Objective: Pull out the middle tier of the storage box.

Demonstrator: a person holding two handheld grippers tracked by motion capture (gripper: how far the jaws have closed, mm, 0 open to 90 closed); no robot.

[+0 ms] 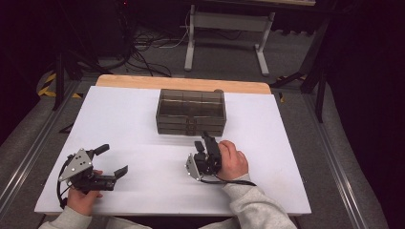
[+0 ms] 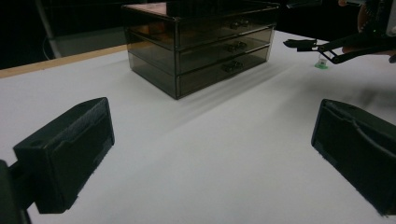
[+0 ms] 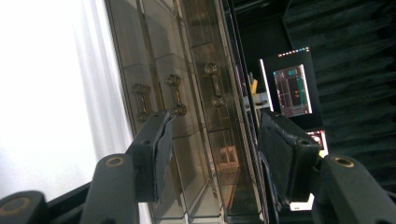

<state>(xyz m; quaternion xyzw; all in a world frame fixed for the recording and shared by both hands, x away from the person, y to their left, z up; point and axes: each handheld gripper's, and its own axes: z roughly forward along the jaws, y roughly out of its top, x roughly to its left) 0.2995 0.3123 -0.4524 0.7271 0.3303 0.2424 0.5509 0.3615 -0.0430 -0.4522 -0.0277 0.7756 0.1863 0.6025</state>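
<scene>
Writing: we find no brand, label or readable text on anything.
Drawer box [image 1: 191, 112]: we see a smoky, translucent plastic chest of three stacked drawers, boxy and sharp-edged, standing at the far middle of the white table [image 1: 119, 124].
Handles [image 3: 175, 95]: small metallic pulls, one per drawer front.
Right gripper [image 1: 206, 143]: turned on its side just before the drawer fronts, jaws half spread, nothing between them.
Left gripper [image 1: 111, 160]: jaws spread wide over bare table, its blocky matte-black pads [image 2: 70, 149] empty.
Table edge [image 1: 181, 83]: a pale wooden strip behind the box.
</scene>
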